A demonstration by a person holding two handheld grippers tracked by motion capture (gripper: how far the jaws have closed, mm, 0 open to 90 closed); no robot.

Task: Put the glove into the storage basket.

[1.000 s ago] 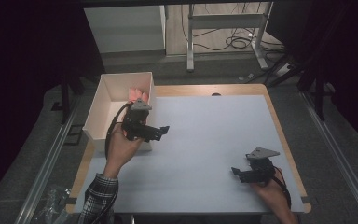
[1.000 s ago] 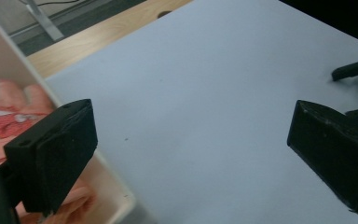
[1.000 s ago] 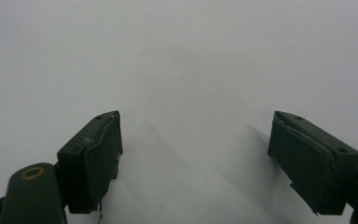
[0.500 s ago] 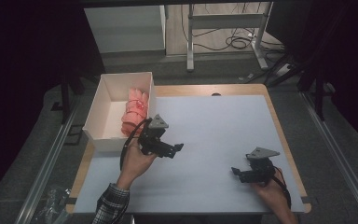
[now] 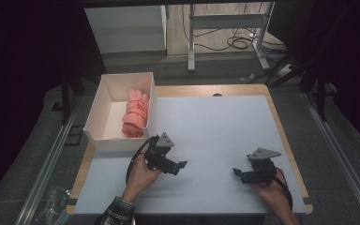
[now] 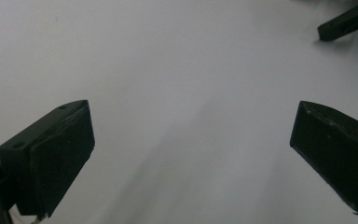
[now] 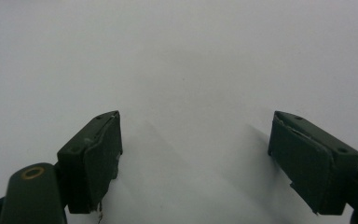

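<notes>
Box [image 5: 104, 108] holds pink cloth [image 5: 136, 112] | left hand-held gripper [image 6: 191, 149] jaws apart | right hand-held gripper [image 7: 196, 154] jaws apart

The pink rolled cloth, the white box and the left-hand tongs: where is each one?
Pink rolled cloth [image 5: 136, 113]: high view, middle of the roll.
White box [image 5: 94, 114]: high view, its left wall.
Left tongs [image 5: 182, 165]: high view, between the tips.

High view: fixed above the near edge, facing forward and down over the whole white table [image 5: 225, 126], box [image 5: 104, 108] at 10 o'clock. Both gripper views ride close above that tabletop, looking along their own jaws; the left gripper view catches the right gripper [image 6: 347, 21] at 2 o'clock.
</notes>
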